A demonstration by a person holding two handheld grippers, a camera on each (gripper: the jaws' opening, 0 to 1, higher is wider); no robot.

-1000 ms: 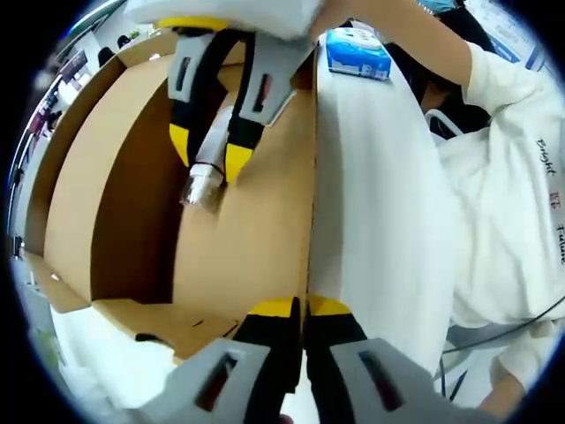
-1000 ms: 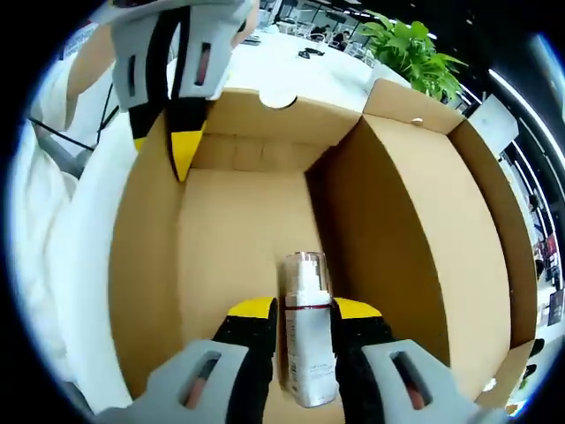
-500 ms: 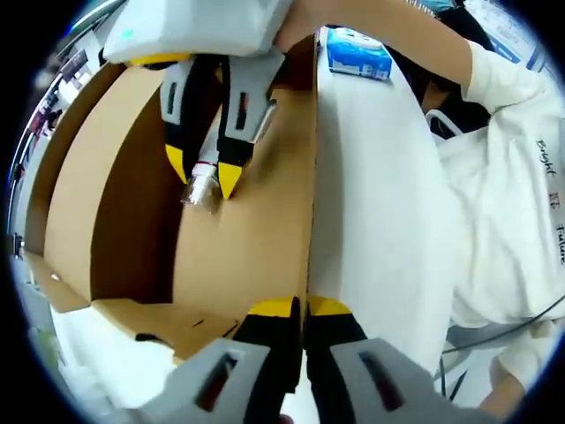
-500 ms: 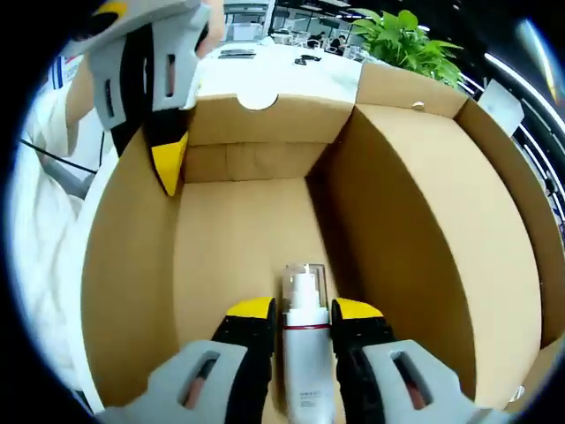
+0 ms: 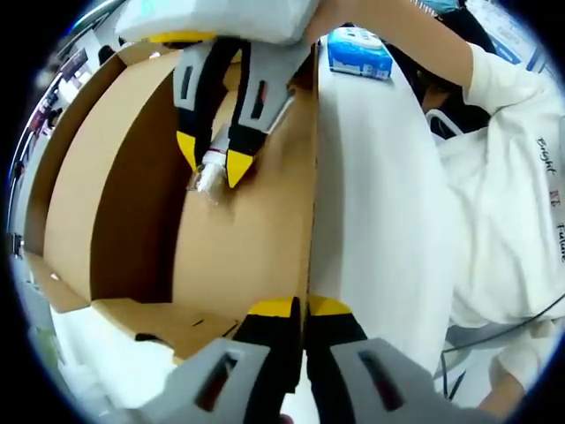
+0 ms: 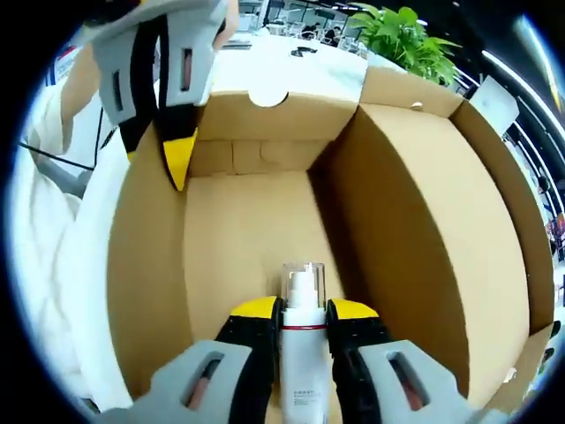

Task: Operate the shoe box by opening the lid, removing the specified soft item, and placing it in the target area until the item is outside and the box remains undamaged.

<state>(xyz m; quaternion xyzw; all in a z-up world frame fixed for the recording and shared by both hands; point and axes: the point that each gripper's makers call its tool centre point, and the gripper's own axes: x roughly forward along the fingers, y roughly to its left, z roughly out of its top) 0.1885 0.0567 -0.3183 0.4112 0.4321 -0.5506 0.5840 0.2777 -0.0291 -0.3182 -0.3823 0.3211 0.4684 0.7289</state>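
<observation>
Both jaws now clamp the bottle (image 6: 301, 353) tighter.

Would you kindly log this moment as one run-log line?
box: open, upright | right gripper: shut on spray bottle inside box | left gripper: shut on box wall edge | white table beside box

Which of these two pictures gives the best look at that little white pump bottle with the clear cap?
The right gripper view: the white pump bottle with its clear cap stands lengthwise between the right gripper jaws, inside the brown cardboard box. In the left gripper view, those jaws hide most of it; mainly the cap shows.
</observation>
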